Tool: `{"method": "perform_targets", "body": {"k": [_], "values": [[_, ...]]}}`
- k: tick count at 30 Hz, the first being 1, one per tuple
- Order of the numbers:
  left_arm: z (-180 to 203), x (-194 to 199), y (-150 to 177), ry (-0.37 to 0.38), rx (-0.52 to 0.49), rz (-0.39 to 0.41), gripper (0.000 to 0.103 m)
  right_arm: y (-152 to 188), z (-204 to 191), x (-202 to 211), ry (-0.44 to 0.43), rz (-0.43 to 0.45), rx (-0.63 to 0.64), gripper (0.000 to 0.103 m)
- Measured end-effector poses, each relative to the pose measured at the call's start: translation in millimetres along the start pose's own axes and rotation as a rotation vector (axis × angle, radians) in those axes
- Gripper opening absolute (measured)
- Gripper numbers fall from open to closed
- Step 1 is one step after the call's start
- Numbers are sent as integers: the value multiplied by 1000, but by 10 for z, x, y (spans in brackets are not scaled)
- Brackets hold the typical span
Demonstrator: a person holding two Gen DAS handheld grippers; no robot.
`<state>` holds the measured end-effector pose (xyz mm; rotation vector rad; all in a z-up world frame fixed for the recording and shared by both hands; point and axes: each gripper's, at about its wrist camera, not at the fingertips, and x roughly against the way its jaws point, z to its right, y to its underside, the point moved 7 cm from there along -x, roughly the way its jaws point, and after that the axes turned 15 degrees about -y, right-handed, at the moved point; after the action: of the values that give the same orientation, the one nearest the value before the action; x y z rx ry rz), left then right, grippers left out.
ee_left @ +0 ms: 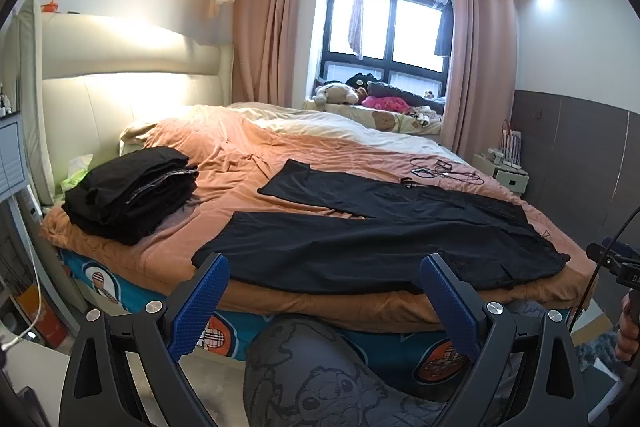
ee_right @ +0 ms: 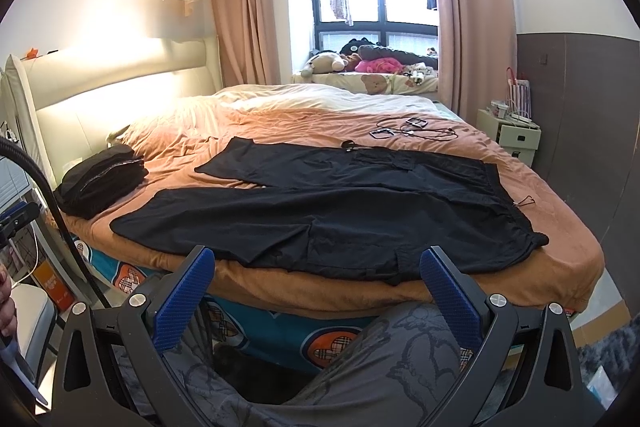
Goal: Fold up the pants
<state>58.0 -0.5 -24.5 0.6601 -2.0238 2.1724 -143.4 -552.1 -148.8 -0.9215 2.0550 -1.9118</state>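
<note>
Black pants (ee_left: 380,235) lay spread flat on the orange blanket (ee_left: 240,155) of the bed (ee_left: 132,279), legs pointing toward the headboard (ee_left: 120,75), waistband at the foot-end corner. The two legs were splayed apart in a narrow V; the near leg ran along the bed's front edge, the far leg angled away toward the middle. No fold was visible anywhere in the garment, so the task was judged to be at its very start: legs not yet brought together, no lengthwise or crosswise fold made. A stack of dark folded clothes (ee_left: 128,195) sat near the headboard corner, well apart from the pants; probably earlier finished items, though that could not be confirmed. Some cables and small devices (ee_left: 440,171) lay on the blanket just beyond the far leg. Left hand-held gripper (ee_left: 324,303): fingers spread wide, holding nothing, hovering off the bed's front edge below the near leg, not touching cloth. Right hand-held gripper (ee_right: 316,295): likewise released and empty, off the front edge below the hip area of the pants (ee_right: 340,215). The person's patterned trouser knee showed below both. Remaining, by judgement: the whole fold sequence, starting with laying one leg over the other. Risk noted: thin, limp fabric may drag or bunch against the soft, creased blanket.
</note>
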Motion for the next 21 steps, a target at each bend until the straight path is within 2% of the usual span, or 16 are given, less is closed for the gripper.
{"method": "perform_targets", "body": {"k": [21], "values": [[25,18,2,17,-6,-1,98,15,14,12,5,4,-9,103]]}}
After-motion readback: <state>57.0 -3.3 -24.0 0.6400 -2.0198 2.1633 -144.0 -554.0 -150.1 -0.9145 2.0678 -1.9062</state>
